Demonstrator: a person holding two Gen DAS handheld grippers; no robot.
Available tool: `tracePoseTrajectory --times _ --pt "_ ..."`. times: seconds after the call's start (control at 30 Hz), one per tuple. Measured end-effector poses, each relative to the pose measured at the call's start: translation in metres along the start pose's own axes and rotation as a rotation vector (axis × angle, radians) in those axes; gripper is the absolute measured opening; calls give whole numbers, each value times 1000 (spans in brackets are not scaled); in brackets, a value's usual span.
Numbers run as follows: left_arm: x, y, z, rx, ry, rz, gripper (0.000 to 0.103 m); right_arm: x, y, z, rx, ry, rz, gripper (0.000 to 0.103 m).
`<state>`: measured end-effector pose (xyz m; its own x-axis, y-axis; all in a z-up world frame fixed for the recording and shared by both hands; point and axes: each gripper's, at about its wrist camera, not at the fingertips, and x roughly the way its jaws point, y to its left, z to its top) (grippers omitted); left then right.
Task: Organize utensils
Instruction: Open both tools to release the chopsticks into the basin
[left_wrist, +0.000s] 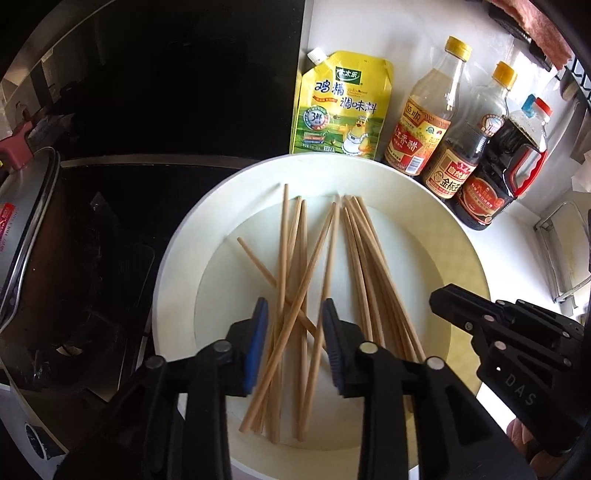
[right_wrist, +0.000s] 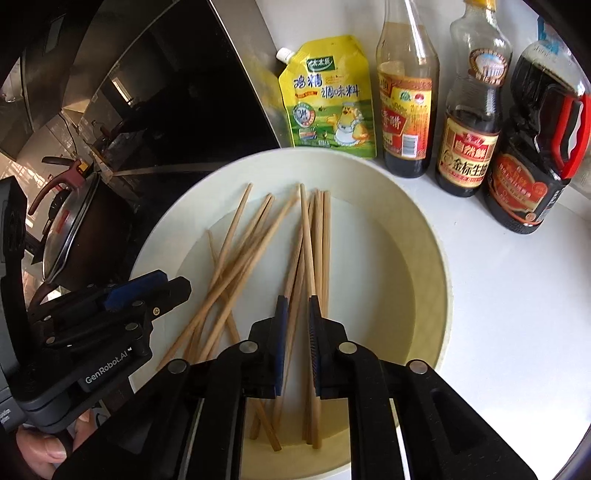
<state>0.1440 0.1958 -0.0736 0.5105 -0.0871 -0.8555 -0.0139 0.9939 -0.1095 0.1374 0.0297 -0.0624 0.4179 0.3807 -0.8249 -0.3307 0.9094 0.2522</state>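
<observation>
Desk (right_wrist: 498, 314): white, carrying a basin (left_wrist: 173, 266) and sauce bottles (right_wrist: 465, 147) at the back. Chopsticks (left_wrist: 295, 266): lying crossed in a loose heap inside the basin. Left tongs (left_wrist: 295, 332): you are hovering them released over the heap. Right tongs (right_wrist: 296, 332): you are narrowing them around a few sticks; contact is unclear. Risk: crossed sticks snagging, neighbours lifting and dropping.

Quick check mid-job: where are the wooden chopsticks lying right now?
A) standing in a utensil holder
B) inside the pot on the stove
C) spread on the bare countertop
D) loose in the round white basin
D: the chopsticks lie crisscrossed on the floor of the white basin, with the left gripper and right gripper over them.
</observation>
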Motion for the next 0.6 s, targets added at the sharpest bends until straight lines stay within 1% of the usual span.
tracePoseTrajectory --times 0.07,0.1,0.23,0.33,0.4,0.47,0.6 --pt "-5 2 0 -3 -12 1 41 -7 0 -1 -6 -13 -6 11" --pt "-7 3 2 -2 -19 3 42 -10 1 -1 -6 -18 -10 11" --pt "-18 2 3 8 -49 23 47 -19 2 -4 -4 -26 -17 11" --pt "-25 1 1 9 -57 28 49 -25 3 -7 -2 -30 -21 11" --pt "-30 1 0 10 -61 28 52 -30 4 -10 -1 -36 -23 13" --pt "-35 0 -1 8 -72 29 57 -35 5 -12 -4 -44 -31 18" --pt "-44 -2 -4 16 -86 27 61 -44 8 -15 -10 -58 -36 20"
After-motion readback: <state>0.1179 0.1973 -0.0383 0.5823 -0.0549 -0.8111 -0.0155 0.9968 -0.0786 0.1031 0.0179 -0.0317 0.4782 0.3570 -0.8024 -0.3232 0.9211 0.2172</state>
